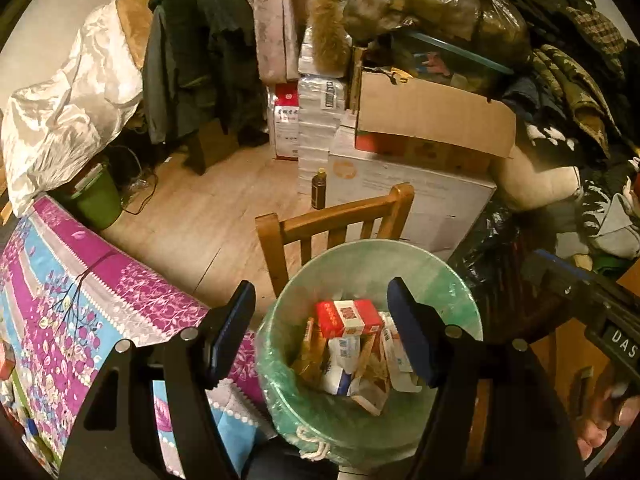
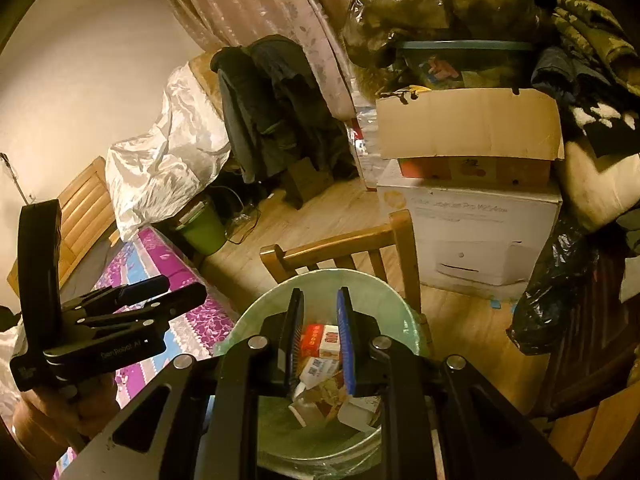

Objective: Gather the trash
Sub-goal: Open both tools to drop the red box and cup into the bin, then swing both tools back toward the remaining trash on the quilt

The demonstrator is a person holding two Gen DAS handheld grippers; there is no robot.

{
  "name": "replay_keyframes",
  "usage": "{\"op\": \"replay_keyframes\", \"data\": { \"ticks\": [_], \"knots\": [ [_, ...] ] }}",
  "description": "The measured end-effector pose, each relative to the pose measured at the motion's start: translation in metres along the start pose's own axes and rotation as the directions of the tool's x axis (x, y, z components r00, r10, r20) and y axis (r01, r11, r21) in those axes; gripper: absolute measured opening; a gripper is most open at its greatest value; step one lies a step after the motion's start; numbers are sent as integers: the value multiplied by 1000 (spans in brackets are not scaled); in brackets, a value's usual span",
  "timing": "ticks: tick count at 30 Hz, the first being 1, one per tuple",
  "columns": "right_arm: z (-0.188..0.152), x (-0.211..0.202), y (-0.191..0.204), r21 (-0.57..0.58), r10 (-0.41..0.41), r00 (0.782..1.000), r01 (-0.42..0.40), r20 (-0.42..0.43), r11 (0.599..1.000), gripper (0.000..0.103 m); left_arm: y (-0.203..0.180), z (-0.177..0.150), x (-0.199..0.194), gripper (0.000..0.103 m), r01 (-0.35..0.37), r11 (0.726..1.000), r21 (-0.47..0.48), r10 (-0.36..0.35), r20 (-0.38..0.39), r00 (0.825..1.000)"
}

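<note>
Room: wood floor (image 1: pixel 224 200), curtain (image 1: pixel 272 12), stacked boxes (image 1: pixel 424 128), one chair (image 1: pixel 332 220).
Surface: purple-flowered cloth (image 1: pixel 80 292).
Bin (image 1: pixel 360 420): one, green-lined, beside the surface, holding trash (image 1: pixel 348 316).
Left claw (image 1: pixel 320 332): wide apart, empty.
Right claw (image 2: pixel 318 344): slightly parted, empty.

Bin below me, part full
I saw the green-lined trash bin (image 1: pixel 360 412) upright, with a red-and-white carton (image 1: pixel 348 317) lying flat atop crumpled packaging (image 1: pixel 352 372)
</note>
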State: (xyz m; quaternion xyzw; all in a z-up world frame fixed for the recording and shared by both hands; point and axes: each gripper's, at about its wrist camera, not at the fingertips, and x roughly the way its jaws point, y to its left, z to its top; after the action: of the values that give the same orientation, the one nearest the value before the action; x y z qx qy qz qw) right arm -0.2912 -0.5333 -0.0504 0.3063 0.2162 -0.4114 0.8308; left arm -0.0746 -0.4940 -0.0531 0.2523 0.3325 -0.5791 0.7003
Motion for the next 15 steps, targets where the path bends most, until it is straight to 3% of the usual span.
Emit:
{"op": "replay_keyframes", "data": {
  "ticks": [5, 8, 12, 15],
  "knots": [
    [-3, 0, 15, -48, -5, 1000, 7, 31, 999, 19, 23, -19, -10, 75, -88, 995, -50, 89, 22, 996],
    [-8, -1, 32, -95, 11, 998, -5, 61, 995, 19, 48, -37, -17, 76, -163, 982, -92, 165, 21, 986],
    [-20, 5, 63, -163, 58, 996, -47, 64, 985, 19, 92, -77, -40, 76, -283, 948, -146, 290, 31, 956],
    [-32, 22, 93, -204, 112, 994, -109, 6, 973, 19, 129, -112, -58, 76, -352, 912, -211, 362, 7, 932]
  ]
}}
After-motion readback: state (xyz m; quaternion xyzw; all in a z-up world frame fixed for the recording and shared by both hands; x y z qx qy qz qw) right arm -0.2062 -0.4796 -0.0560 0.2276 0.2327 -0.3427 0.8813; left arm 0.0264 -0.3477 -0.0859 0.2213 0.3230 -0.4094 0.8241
